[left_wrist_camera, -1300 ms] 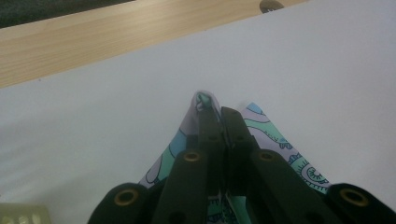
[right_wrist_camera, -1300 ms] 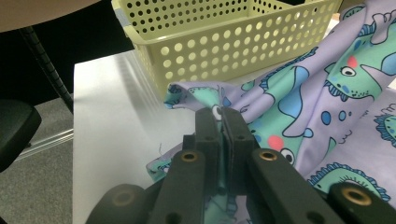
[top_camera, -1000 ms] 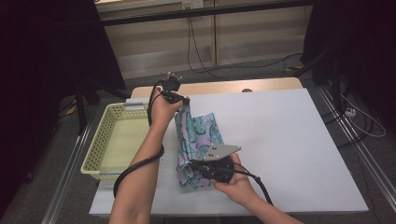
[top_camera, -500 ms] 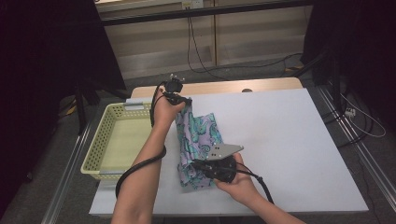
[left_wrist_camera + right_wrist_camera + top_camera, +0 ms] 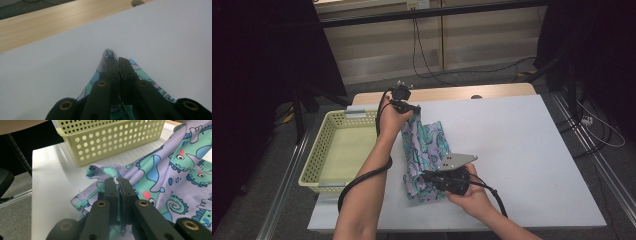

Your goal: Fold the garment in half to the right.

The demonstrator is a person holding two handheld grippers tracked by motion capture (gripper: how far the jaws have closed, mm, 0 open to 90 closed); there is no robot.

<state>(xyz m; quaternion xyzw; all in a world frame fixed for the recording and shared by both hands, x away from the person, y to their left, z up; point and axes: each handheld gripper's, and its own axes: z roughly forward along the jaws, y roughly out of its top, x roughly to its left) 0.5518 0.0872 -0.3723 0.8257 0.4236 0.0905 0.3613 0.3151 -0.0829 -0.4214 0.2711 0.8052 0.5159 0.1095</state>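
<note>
Both grippers pinch the dinosaur-print cloth (image 5: 424, 155) beside the yellow basket (image 5: 343, 150) — left gripper (image 5: 412, 108) its far end, right gripper (image 5: 428, 176) its near end.

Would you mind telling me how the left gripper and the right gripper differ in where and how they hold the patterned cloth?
The left gripper pinches the cloth at its far corner, near the wooden strip; the right gripper clamps the near edge, with the yellow basket beyond it. The right carries a grey plate on top. Both are shut on fabric.
</note>
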